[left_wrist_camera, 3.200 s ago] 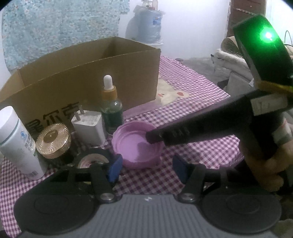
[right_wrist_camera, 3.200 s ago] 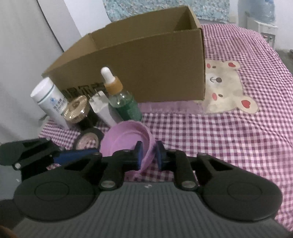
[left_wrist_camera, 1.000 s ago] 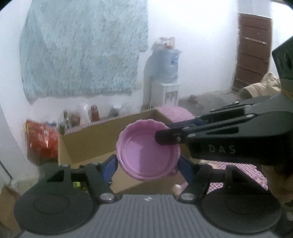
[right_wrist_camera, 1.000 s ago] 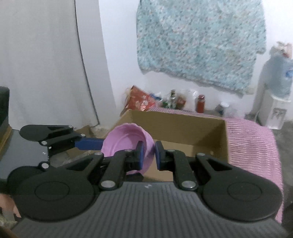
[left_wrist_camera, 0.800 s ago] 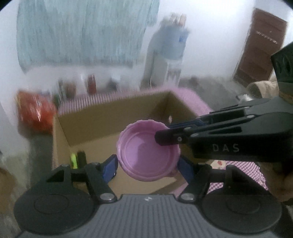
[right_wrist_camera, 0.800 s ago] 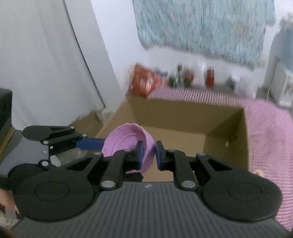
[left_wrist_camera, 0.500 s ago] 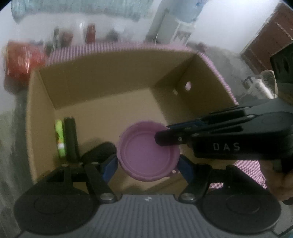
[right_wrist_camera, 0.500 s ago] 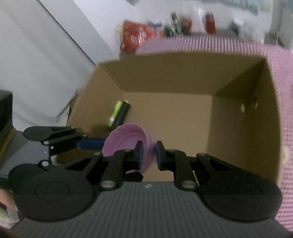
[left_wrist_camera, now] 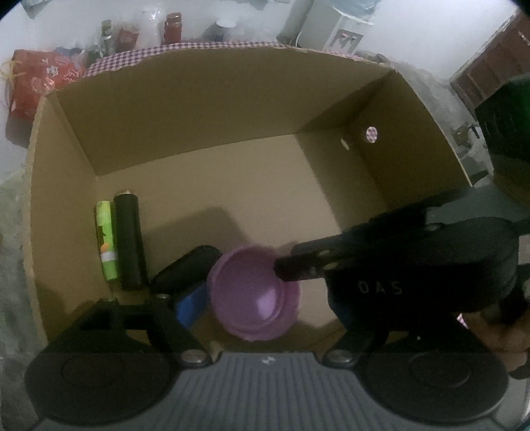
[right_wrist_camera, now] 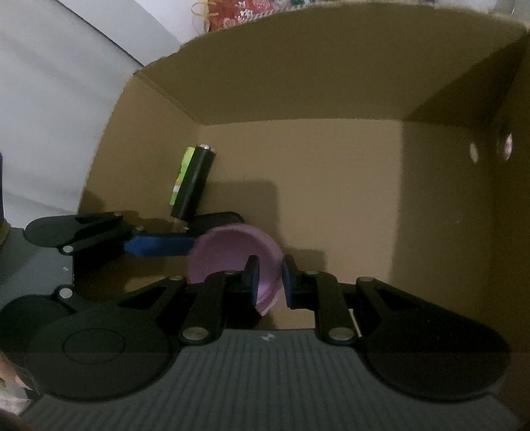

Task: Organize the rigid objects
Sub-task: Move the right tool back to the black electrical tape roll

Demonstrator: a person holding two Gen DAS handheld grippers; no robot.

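A pink round lid (left_wrist_camera: 255,295) sits low inside the cardboard box (left_wrist_camera: 198,116), near the front wall. My right gripper (right_wrist_camera: 270,281) is shut on the lid's (right_wrist_camera: 232,252) right rim, and its black fingers (left_wrist_camera: 298,265) reach in from the right. My left gripper (left_wrist_camera: 265,308) straddles the lid and its jaws are opening. Its left blue pad (left_wrist_camera: 190,306) stands beside the lid's left edge, and the other pad is hidden behind the right gripper. In the right wrist view the left gripper's blue finger (right_wrist_camera: 159,245) lies against the lid's left side.
A green battery (left_wrist_camera: 106,242), a black cylinder (left_wrist_camera: 129,238) and a dark oblong thing (left_wrist_camera: 185,268) lie along the box's left side. The rest of the box floor (left_wrist_camera: 265,185) is bare. Behind the box are a red bag (left_wrist_camera: 36,79) and jars (left_wrist_camera: 172,28).
Both grippers have carried the pink lid up from the checked cloth, over the box and down into it. The left jaws have widened off the lid's right side.
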